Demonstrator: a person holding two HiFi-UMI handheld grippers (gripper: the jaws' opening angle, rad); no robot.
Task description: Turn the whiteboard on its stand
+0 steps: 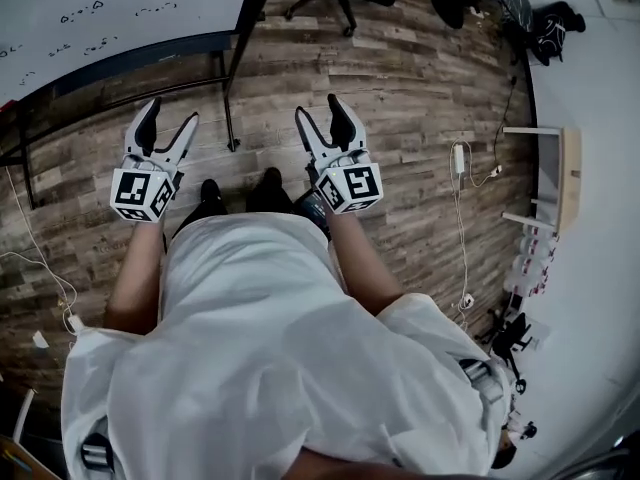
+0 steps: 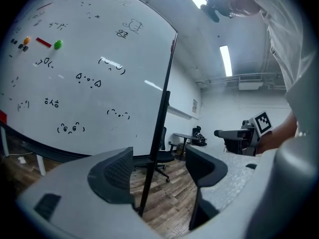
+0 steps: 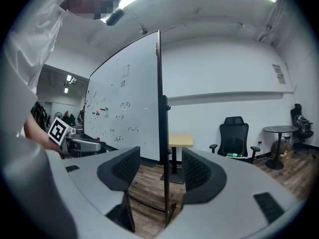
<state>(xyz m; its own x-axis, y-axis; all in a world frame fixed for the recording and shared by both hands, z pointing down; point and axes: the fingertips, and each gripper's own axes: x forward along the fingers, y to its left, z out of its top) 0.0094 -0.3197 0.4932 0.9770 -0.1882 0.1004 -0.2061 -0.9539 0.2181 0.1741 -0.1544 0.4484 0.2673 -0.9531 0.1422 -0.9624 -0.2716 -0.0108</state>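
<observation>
The whiteboard (image 1: 100, 8), covered in small marker doodles, stands at the upper left on a black stand (image 1: 232, 88). My left gripper (image 1: 170, 113) and right gripper (image 1: 320, 108) are held side by side in front of it, both open and empty, a short way from the frame. In the left gripper view the board's face (image 2: 89, 73) fills the left side and its black side post (image 2: 160, 128) rises beyond the open left gripper (image 2: 159, 166). In the right gripper view the board (image 3: 124, 108) is nearly edge-on, with the post (image 3: 160, 108) beyond the open right gripper (image 3: 157, 171).
Wood-plank floor all round. A black office chair (image 3: 234, 133), a small round table (image 3: 279, 131) and a light wooden table (image 3: 180, 141) stand behind the board. Cables and a power strip (image 1: 460, 163) lie on the floor at the right near a white shelf (image 1: 550, 178).
</observation>
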